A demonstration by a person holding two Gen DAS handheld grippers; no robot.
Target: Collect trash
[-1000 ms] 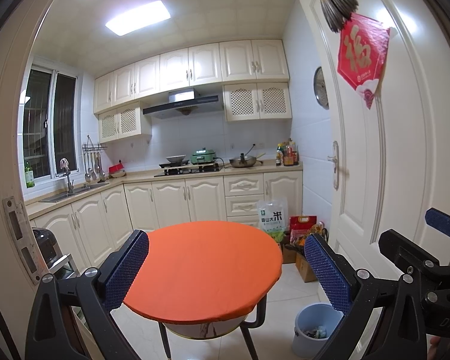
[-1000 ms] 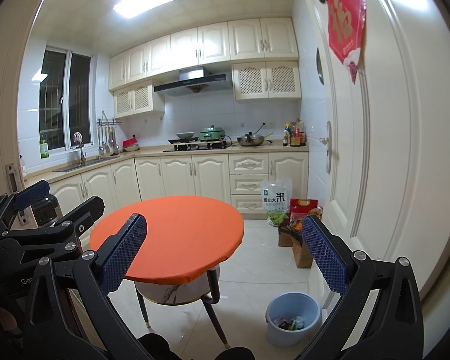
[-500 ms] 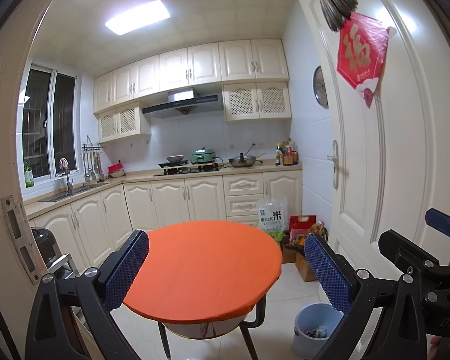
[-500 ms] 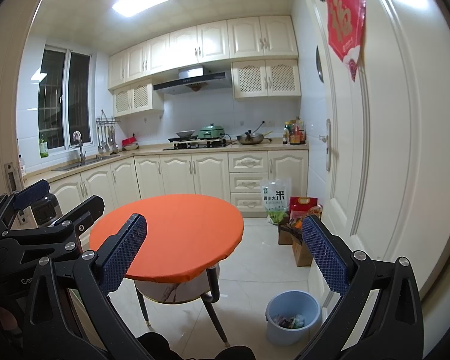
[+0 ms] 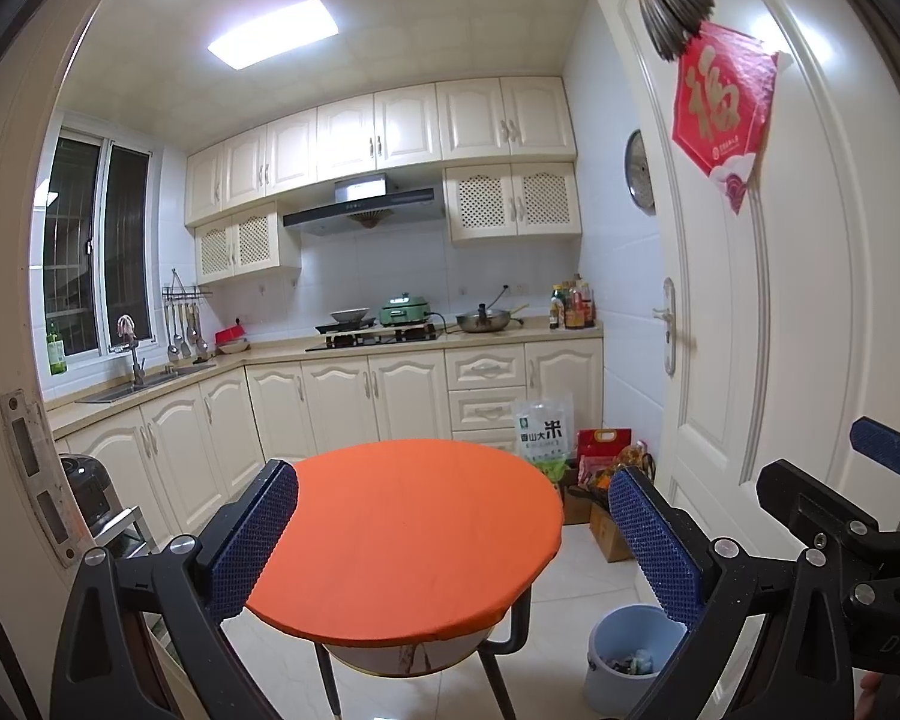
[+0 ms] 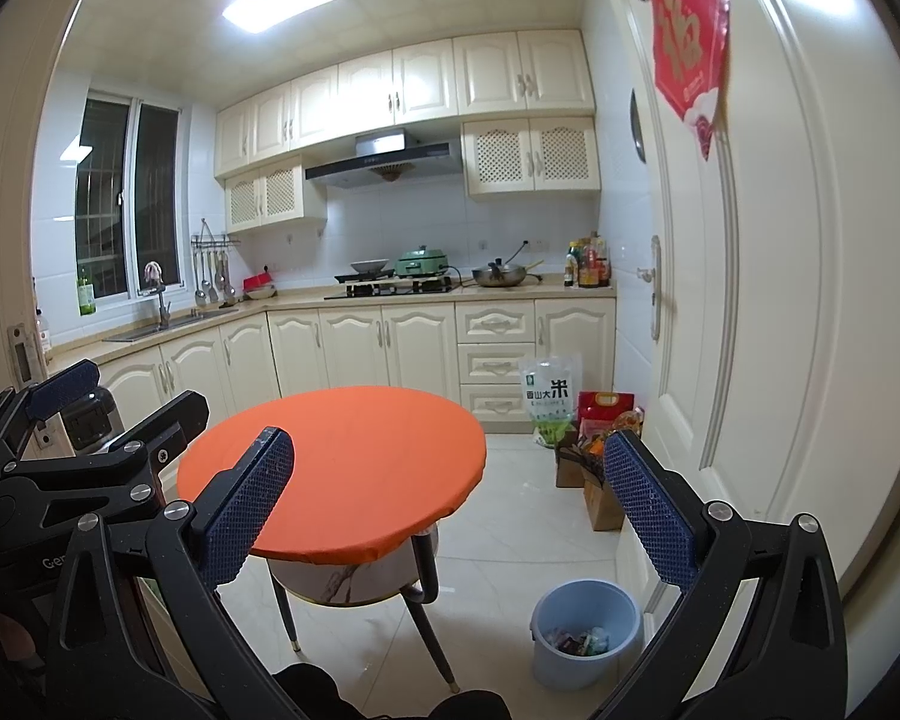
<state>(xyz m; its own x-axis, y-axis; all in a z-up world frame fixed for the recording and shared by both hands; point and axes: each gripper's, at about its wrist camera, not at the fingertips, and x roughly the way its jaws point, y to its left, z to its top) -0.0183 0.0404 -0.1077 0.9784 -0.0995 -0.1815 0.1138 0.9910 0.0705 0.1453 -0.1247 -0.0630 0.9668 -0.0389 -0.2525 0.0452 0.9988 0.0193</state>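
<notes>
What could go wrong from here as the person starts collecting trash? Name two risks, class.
1. The blue bin stands close behind the table leg; a gripper reaching down could knock either.
2. Both grippers, left and right, are open and empty, and the boxes and bags by the door crowd the floor, so groceries might be mistaken for trash.

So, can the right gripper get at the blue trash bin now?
Probably yes: the right gripper is open and empty, and bare floor lies before the blue trash bin beside the table.
</notes>
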